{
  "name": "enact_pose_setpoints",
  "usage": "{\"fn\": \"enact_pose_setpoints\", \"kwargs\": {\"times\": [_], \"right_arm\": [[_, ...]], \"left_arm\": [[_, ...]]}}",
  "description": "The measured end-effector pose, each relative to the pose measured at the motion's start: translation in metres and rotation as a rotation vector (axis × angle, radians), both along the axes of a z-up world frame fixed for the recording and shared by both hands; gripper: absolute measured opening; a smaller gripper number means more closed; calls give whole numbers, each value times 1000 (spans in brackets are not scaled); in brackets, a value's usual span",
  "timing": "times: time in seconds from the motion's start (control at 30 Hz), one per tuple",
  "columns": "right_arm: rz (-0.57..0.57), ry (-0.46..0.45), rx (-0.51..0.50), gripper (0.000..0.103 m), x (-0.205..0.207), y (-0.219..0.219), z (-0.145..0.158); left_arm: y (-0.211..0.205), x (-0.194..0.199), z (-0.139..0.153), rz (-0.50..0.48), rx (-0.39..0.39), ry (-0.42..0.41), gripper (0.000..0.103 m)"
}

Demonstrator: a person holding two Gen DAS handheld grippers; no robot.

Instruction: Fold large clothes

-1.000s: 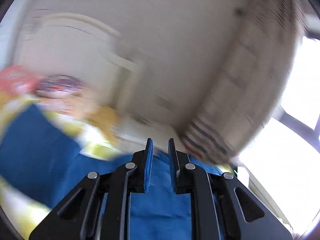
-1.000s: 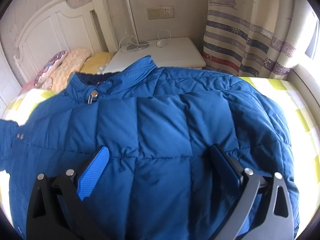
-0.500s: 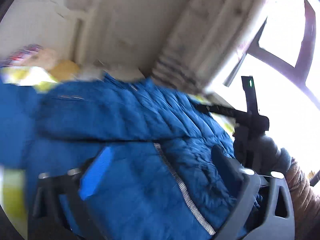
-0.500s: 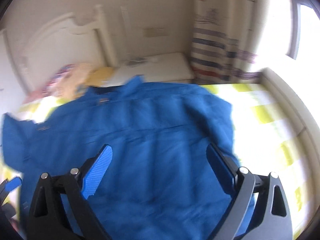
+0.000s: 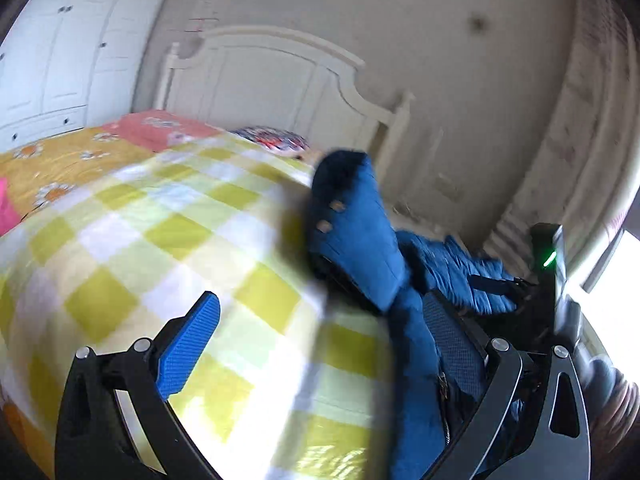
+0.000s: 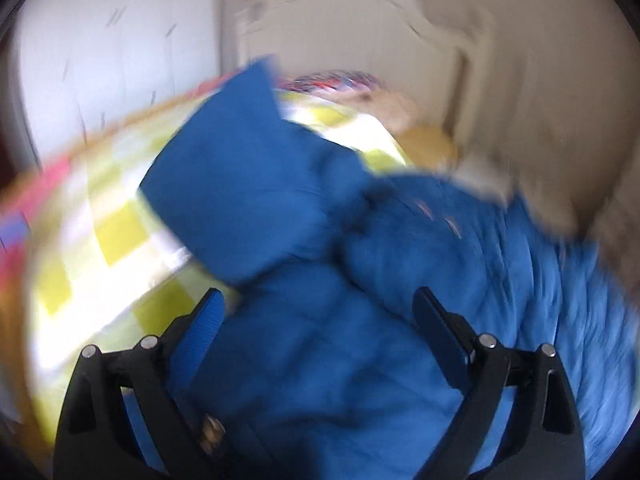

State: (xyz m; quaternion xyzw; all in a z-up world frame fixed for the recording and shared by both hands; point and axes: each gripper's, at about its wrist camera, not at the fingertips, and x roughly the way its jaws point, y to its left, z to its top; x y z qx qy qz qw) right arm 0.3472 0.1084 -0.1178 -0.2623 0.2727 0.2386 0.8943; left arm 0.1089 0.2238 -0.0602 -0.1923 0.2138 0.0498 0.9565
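The bed (image 5: 168,240) fills most of both views, covered with a sheet of yellow-green and white squares. At its far end stands the white headboard (image 5: 280,76), and against it lie a patterned pillow (image 5: 276,142) and, on the left, an orange flowered blanket (image 5: 60,160).

The blue down jacket (image 6: 400,320) lies on the bed, on the side right of the headboard. One sleeve (image 6: 240,184) reaches out to the left over the checked sheet; in the left wrist view the same sleeve (image 5: 356,232) stands up a little, with two small snaps on it — the picture is blurred there.

The left gripper (image 5: 324,336) is spread wide, its jaws having opened within the last second. Its left finger is over the bare sheet, its right finger is at the jacket's edge, and nothing is grasped between them.

The right gripper (image 6: 324,324) is also released — its fingers stand far apart over the jacket's quilted body, and I cannot tell if they touch the cloth.
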Motion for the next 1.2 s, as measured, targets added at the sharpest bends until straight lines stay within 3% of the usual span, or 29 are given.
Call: {"fn": "enact_pose_setpoints", "kwargs": {"times": [0.07,0.13,0.2,0.27,0.3,0.33,0.4,0.47,0.53,0.57,0.63,0.67,0.7,0.73,0.8,0.87,0.97,1.07,1.13,1.2], "right_arm": [[21,-165,-156,95,-9,43,-11],[33,-263,-275,95,-7,80,-27],[16,-330,-383,95,3,105,-43],[22,-361,-404,93,7,114,-45],[56,-299,-328,56,10,107,-34],[76,-204,-211,3,15,94,-17],[64,-132,-7,0,25,63,16],[78,17,318,0,42,-1,64],[52,134,574,0,63,-66,95],[27,141,650,0,71,-101,109],[21,112,618,0,70,-132,120],[-27,32,528,3,65,-134,121],[-64,-14,463,32,59,-131,115],[-65,-19,432,93,52,-126,107],[-10,-11,384,101,40,-103,87],[2,-32,251,101,34,-63,58],[99,-61,31,101,17,6,12],[136,-242,-243,101,-4,72,-28],[95,-379,-425,101,5,109,-53],[78,-361,-432,99,20,127,-57]], "left_arm": [[6,-7,2,13,-19,-24,98],[12,-18,2,14,-37,-35,98],[12,-17,1,2,-52,-31,98],[14,-21,0,-8,-44,-23,98],[14,-26,1,-14,-39,-19,98],[13,-29,1,-17,-35,-18,98],[12,-33,0,-18,-24,-16,98],[12,-33,-2,-18,-28,-9,98],[12,-31,-6,-24,-45,-8,98],[10,-27,-9,-33,-57,-4,98],[5,-20,-15,-49,-66,4,98],[2,-17,-17,-53,-69,7,98],[0,-12,-21,-61,-86,6,98],[-1,-8,-24,-67,-111,2,98],[-1,0,-29,-77,-171,-5,98],[-2,6,-34,-83,-221,7,98],[-6,6,-35,-84,-181,37,98],[-2,-2,-32,-59,-113,44,98],[6,-6,-31,-38,-111,48,98],[16,-10,-31,-13,-126,47,98]]}}
